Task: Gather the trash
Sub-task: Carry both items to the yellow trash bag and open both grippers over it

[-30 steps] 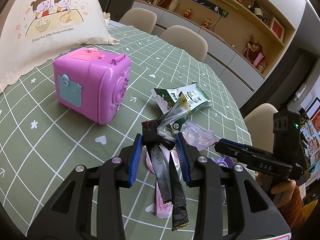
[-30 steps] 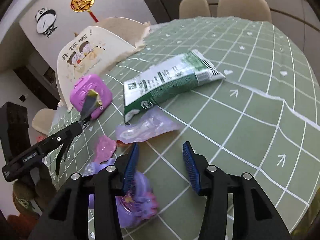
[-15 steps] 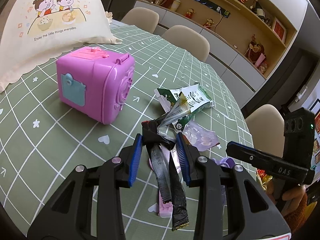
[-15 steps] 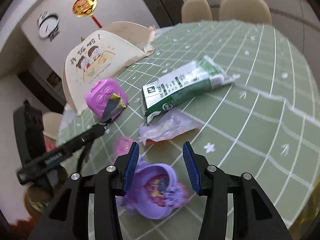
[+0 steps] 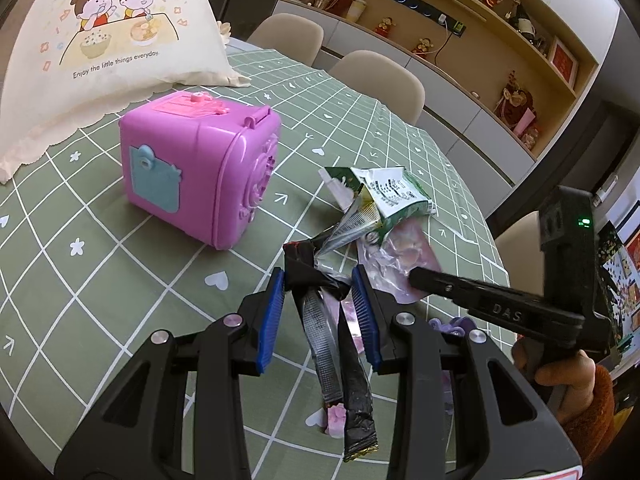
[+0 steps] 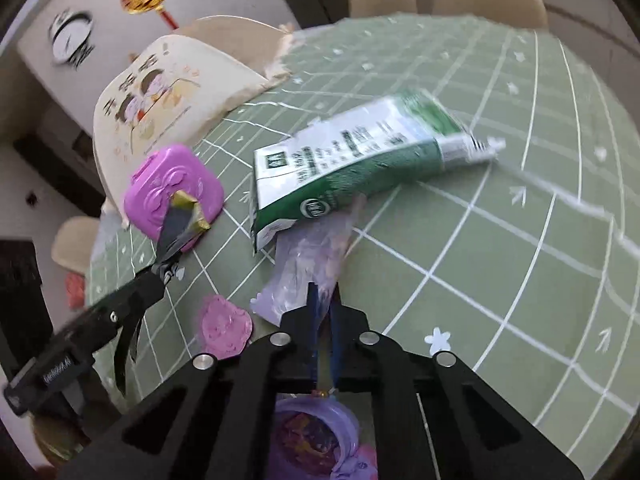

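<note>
**Both claws gripping wrappers beside the pink toy box**

The landmark is the pink toy box (image 5: 200, 168), standing on the green checked tabletop (image 5: 80, 280). The left claw (image 5: 318, 312) sits just in front of the box and to its right, its blue pads partly apart and clamped on a bundle of dark foil wrappers (image 5: 320, 280); long strips of the bundle hang down between the fingers, and a silver-and-gold end sticks up past them.

Farther right of the box lies a green and white milk pouch (image 5: 392, 196), flat on the tabletop. A clear lilac plastic wrapper (image 6: 304, 264) lies against the pouch's near end. The right claw (image 6: 325, 308) has its pads drawn together on the near edge of that lilac wrapper, which shows blurred in the right wrist view.

A pink flat piece (image 6: 225, 326) lies on the tabletop just left of the right claw. A purple round toy (image 6: 312, 436) sits under it.

Behind the box a cream cloth bag (image 5: 100, 48) with a cartoon print stands at the tabletop's far edge.
</note>
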A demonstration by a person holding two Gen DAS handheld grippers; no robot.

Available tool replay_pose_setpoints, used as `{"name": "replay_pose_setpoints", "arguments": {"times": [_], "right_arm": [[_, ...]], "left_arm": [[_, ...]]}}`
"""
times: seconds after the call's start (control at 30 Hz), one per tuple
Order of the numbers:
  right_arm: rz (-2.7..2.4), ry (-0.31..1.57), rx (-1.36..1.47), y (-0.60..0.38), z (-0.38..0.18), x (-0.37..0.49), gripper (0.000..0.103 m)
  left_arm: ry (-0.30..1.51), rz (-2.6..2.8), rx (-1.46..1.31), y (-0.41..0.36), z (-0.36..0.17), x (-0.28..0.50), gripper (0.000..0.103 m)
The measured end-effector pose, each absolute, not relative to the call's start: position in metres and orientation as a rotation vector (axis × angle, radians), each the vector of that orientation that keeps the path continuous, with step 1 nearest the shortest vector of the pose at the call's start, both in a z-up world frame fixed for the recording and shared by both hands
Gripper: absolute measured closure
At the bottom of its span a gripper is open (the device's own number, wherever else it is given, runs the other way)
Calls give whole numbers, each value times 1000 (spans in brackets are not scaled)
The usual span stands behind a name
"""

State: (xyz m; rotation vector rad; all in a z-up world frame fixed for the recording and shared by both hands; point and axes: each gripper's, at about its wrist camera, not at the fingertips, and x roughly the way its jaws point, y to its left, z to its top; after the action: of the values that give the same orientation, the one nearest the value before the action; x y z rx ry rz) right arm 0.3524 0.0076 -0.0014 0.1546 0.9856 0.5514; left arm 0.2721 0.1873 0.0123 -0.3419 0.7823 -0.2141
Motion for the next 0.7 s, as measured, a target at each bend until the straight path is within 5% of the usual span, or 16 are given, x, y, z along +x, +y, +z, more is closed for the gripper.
{"name": "replay_pose_setpoints", "arguments": {"times": [0.37,0.7], "right_arm": [[445,743,63,-69,77,310,99],[261,623,51,-194,91,257,99]], "left_arm": [[691,-206,-257,159,53,262,71],[645,-420,-123,21,96,257,71]]}}
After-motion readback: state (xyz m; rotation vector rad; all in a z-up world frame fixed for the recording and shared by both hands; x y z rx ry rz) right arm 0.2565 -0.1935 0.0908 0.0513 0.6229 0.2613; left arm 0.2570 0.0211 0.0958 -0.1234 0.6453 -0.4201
